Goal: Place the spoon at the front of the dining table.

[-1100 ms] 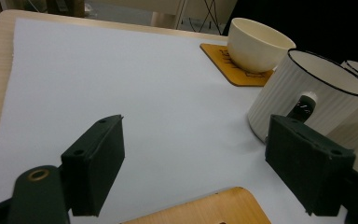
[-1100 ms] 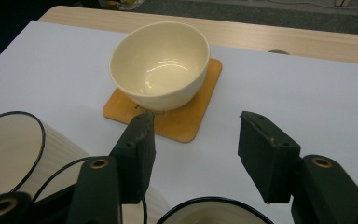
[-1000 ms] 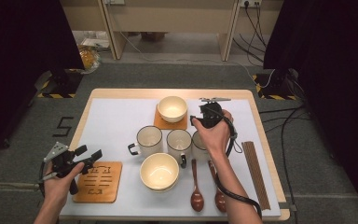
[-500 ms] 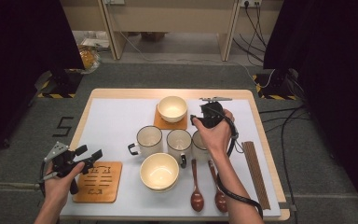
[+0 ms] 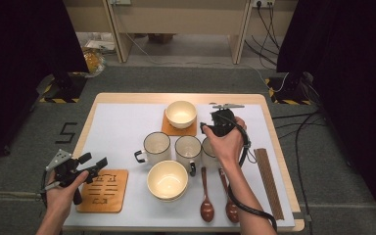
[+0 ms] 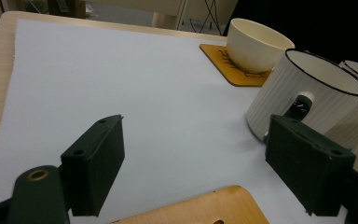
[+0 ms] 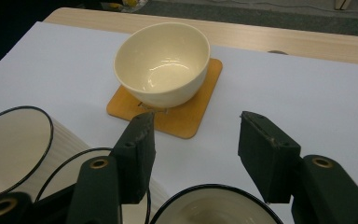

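Three views, no shift from a second ago: nothing begun.
High view: right gripper point(image 5: 209, 126) poised over rightmost white ribbed mug point(image 5: 208, 152), centre frame; left gripper point(image 5: 94, 161) parked lower left above bare wooden coaster point(image 5: 103, 190).
Left gripper view: jaws wide, empty; open white mat point(image 6: 121, 93) upper left.
Right gripper view: jaws parted, gripping nothing; mug rim at bottom edge; cream bowl point(image 7: 162, 63) on coaster ahead, free mat at right.

a lab: black curtains point(image 5: 24, 54), floor cables point(image 5: 318, 122), taped markers point(image 5: 58, 100).
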Action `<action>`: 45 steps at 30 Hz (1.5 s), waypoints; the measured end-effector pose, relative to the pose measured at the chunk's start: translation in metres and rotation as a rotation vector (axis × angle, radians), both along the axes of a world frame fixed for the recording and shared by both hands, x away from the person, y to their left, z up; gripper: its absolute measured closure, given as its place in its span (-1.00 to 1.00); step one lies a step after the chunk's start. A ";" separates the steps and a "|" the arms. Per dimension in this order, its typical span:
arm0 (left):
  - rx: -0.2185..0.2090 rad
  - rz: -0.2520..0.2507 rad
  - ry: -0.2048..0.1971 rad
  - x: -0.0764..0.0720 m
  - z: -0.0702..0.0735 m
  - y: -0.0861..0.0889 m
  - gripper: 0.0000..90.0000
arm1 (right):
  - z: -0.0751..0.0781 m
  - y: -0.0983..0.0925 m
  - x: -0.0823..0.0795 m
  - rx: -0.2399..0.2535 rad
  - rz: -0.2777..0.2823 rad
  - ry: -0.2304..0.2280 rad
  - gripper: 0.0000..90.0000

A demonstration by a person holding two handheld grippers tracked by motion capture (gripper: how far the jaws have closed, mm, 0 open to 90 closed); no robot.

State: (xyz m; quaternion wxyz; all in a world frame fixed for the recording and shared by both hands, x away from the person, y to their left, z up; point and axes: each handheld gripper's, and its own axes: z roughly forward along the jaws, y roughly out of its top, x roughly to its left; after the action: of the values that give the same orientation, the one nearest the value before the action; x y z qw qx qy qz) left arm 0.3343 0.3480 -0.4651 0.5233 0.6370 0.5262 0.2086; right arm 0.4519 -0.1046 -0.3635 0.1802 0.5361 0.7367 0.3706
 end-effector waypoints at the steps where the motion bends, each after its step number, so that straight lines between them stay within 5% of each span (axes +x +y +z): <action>1: 0.001 0.002 0.001 0.000 0.000 0.000 -0.58 | 0.001 0.000 0.000 0.001 0.000 0.000 0.02; 45: 0.004 -0.006 -0.015 -0.003 0.004 -0.001 -0.58 | 0.000 -0.002 -0.025 -0.001 0.000 -0.009 0.02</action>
State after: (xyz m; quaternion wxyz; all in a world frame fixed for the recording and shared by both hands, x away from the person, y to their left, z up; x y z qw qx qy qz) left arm 0.3310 0.3469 -0.4615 0.5264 0.6381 0.5199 0.2130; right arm 0.4271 -0.1066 -0.3636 0.1840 0.5343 0.7361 0.3726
